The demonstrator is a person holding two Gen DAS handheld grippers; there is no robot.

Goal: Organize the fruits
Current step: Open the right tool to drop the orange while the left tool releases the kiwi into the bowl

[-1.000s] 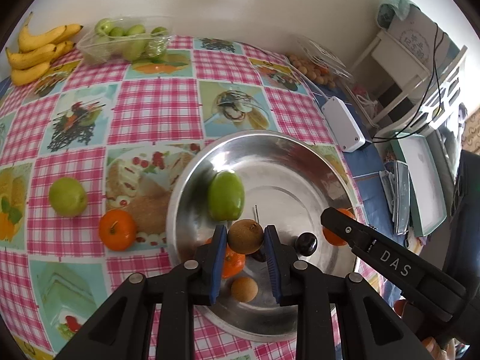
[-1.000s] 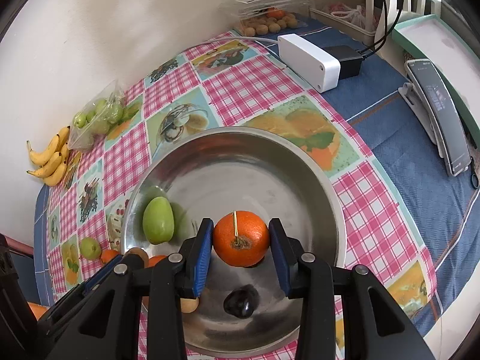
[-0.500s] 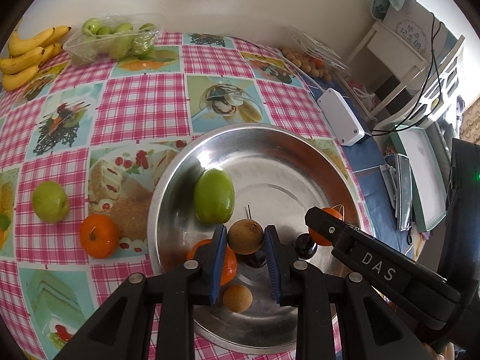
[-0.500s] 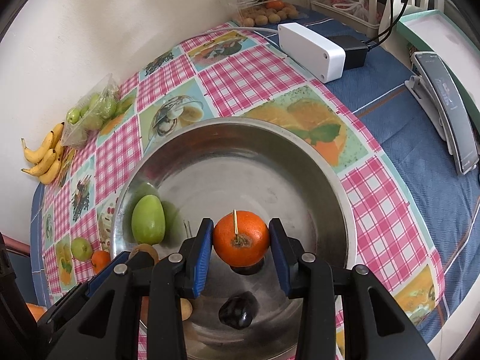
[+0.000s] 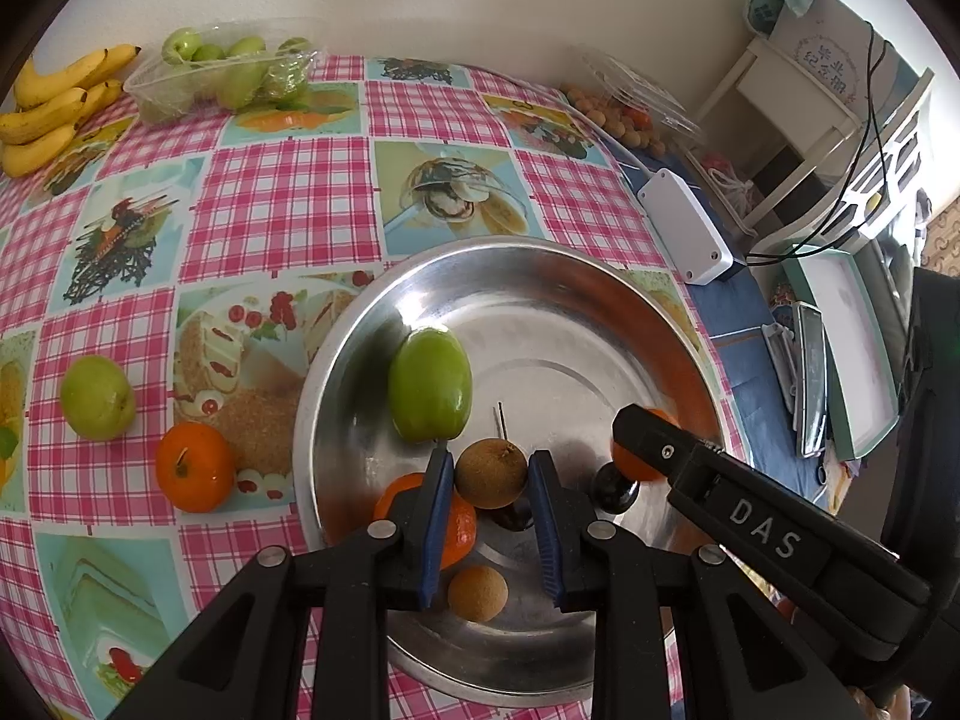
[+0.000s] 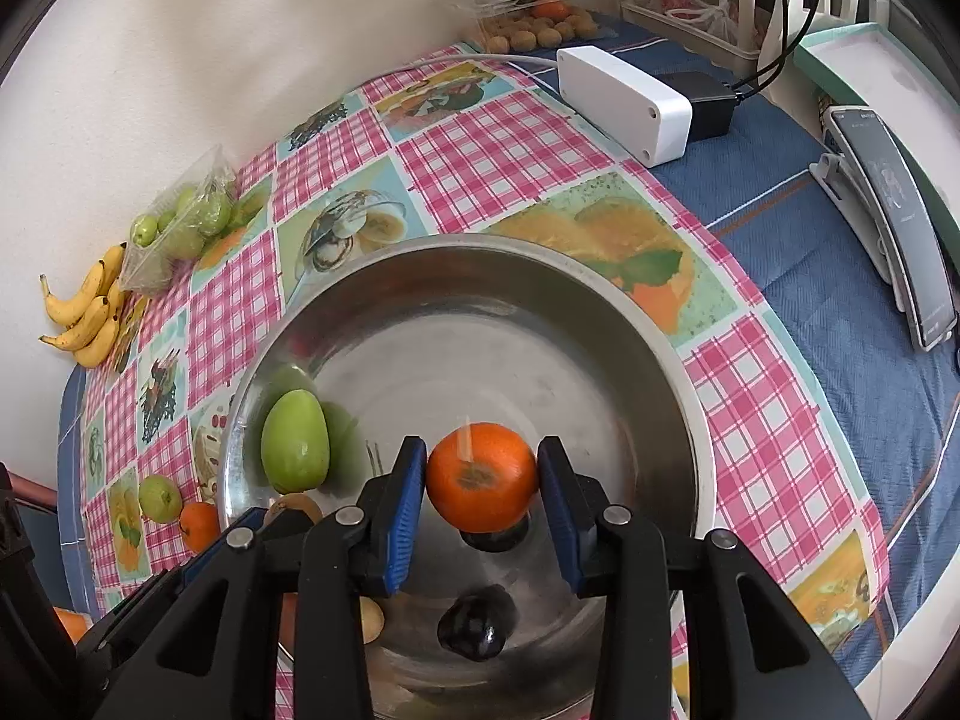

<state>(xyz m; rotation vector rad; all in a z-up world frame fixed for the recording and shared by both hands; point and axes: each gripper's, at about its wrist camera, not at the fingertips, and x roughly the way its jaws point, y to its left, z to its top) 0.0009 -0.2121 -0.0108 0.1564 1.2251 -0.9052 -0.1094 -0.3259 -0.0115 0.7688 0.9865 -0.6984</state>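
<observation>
Both grippers hang over the steel bowl (image 5: 600, 276), each loaded. The left gripper (image 5: 489, 474) has its jaws pinched nearly shut on a small brown fruit (image 5: 491, 473), held just above the bowl floor at about 6 o'clock. The right gripper (image 6: 483, 483) is clamped partway on an orange (image 6: 482, 476), stem end facing the camera, near the bowl's centre.

Already lying in the bowl: a green fruit (image 5: 429, 384) at 9 o'clock, another orange (image 5: 459, 531), a second brown fruit (image 5: 477, 593) and a dark fruit (image 6: 474, 627) toward 6.

Judgement: both pieces are held low so they can be released without rolling — the bowl is the collecting point.

Still out on the checked cloth (image 5: 288, 192), at the bowl's 9 o'clock: a green fruit (image 5: 96, 397) and an orange (image 5: 194, 467).
</observation>
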